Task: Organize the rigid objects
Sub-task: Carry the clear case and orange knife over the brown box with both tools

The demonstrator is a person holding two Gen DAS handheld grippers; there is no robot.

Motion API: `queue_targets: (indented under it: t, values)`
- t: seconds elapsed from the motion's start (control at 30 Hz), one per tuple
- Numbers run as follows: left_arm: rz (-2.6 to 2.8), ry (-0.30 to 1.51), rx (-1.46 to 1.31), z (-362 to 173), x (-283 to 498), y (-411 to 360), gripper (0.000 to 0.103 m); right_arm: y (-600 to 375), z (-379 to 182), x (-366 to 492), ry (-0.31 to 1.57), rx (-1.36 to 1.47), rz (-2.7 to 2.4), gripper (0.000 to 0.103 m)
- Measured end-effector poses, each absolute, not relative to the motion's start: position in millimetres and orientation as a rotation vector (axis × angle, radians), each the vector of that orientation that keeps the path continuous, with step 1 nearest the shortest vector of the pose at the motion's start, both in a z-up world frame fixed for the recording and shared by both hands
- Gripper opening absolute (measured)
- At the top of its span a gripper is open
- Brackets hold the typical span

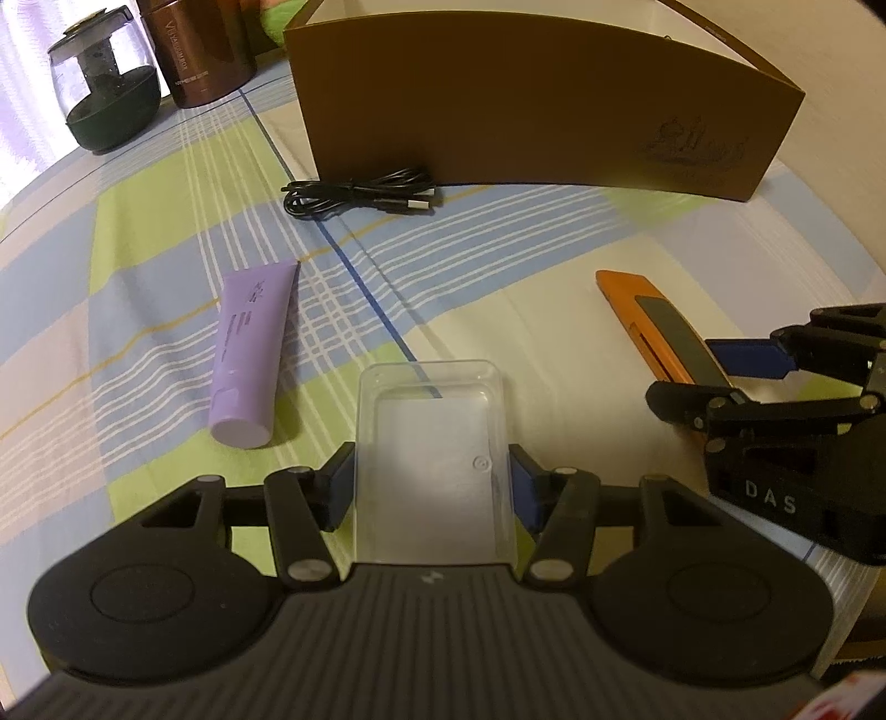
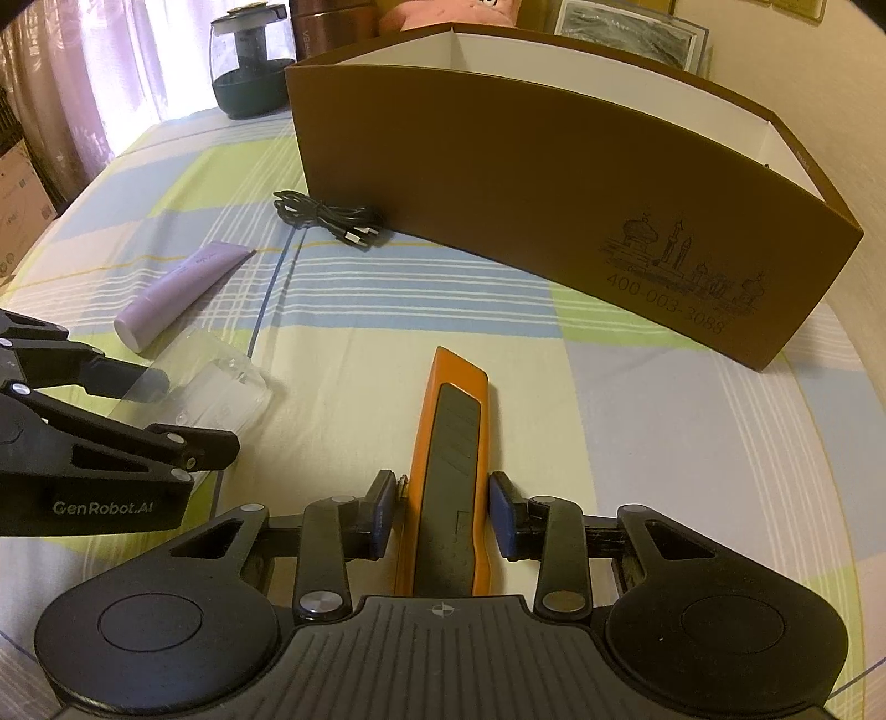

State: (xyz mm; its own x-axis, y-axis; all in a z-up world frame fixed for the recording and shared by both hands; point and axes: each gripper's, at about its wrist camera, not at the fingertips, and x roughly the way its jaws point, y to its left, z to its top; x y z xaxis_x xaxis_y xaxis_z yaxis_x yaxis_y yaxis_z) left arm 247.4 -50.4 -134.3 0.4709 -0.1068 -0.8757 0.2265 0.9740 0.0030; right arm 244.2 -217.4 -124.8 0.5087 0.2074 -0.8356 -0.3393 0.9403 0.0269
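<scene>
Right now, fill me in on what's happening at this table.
A person works two handheld grippers. The left gripper has a clear plastic case between its fingers; the right gripper straddles an orange utility knife, small gaps showing. A purple tube and black cable lie before the brown box.

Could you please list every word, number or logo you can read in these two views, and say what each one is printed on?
"400-003-3088": on the brown box, under a skyline drawing.
"GenRobot.AI": on the left claw, seen from the right wrist.
"DAS": on the right claw, seen from the left wrist.
Copper canister: vertical lettering, too blurred to read.
Purple tube: small print, unreadable.
Orange utility knife and clear plastic case: no legible text.
</scene>
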Motion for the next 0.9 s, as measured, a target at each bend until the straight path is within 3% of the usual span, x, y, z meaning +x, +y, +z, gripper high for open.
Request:
queue_targets:
  t: [0.9]
  values:
    - [-0.203, 0.994, 0.114, -103.0, 236.0, -51.7, 0.052, -235.2, -98.1, 231.2, 0.971, -0.048, 0.378, 0.032]
